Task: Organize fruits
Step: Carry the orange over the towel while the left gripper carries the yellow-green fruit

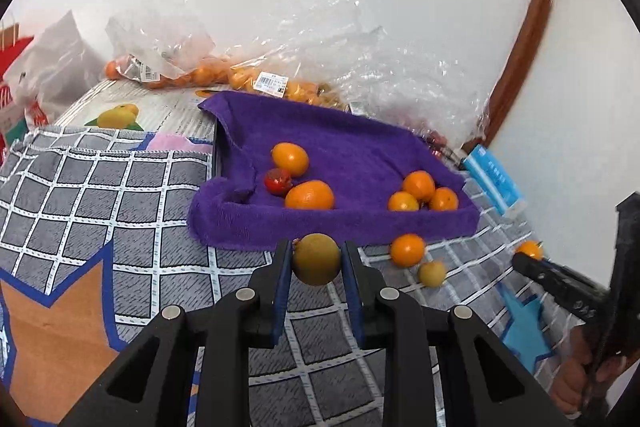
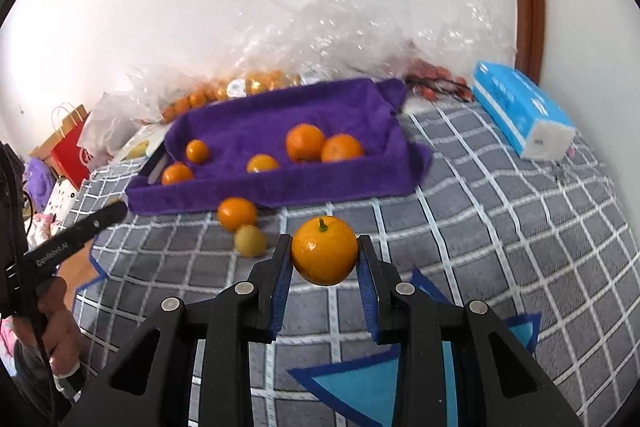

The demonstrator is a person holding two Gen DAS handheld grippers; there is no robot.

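While the left gripper [image 1: 316,259] clamps a greenish-yellow fruit [image 1: 316,259] between its pads, the right gripper [image 2: 324,251] pinches an orange [image 2: 324,251], stem up. Just beyond both lies the purple towel-lined tray [image 1: 320,223], holding more oranges.

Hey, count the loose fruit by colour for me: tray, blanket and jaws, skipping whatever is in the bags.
Orange fruit: 7
Yellow-green fruit: 2
Red fruit: 1
Total: 10
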